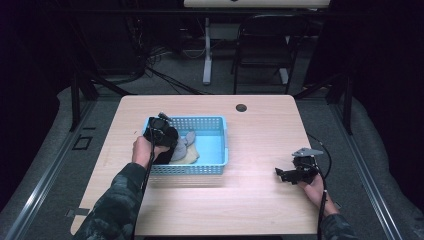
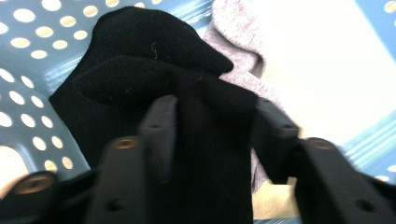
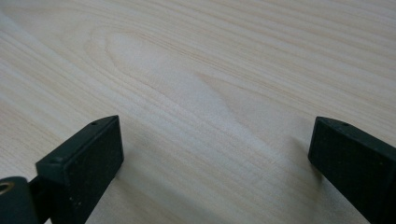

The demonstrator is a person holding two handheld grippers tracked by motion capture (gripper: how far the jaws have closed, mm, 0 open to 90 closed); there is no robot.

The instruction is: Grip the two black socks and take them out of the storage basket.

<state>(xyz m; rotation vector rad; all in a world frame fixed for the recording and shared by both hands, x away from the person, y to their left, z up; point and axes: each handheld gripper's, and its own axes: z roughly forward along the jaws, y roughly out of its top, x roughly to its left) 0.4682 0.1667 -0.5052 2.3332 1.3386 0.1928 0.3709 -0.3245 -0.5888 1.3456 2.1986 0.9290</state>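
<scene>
Resting low at about four o'clock on the pale wooden worktop [image 1: 260,135], the right claw [image 1: 285,174] is held in the person's right hand [image 1: 314,189], its cable looping back past the wrist. In the right gripper view, the right claw [image 3: 215,168] has its two black jaws spread wide apart, with bare wood grain between them and nothing held.

At about seven o'clock, a forearm in a camouflage-patterned sleeve [image 1: 117,200] reaches forward from the near edge. The left hand [image 1: 145,150] carries the left claw [image 1: 161,131] into a light blue perforated basket [image 1: 215,145], which sits a little toward nine o'clock from the worktop's centre.

In the left gripper view, the left claw [image 2: 212,135] has its jaws on either side of a fold of a black sock [image 2: 154,70], with the dark fabric filling the gap between them, so the claw is gripping the sock. The black sock lies in the basket's nine o'clock end, against the holed wall. Touching it, toward the basket's middle, is a grey sock [image 2: 243,56]. A pale yellowish cloth [image 1: 192,156] lies under the grey sock, near the basket's six o'clock wall.

Farther off, near the twelve o'clock edge of the worktop, there is a small dark round hole [image 1: 241,107]. Beyond the worktop, on a grey floor, stand a dark folding chair [image 1: 265,45] and the white leg of another table [image 1: 207,52].
</scene>
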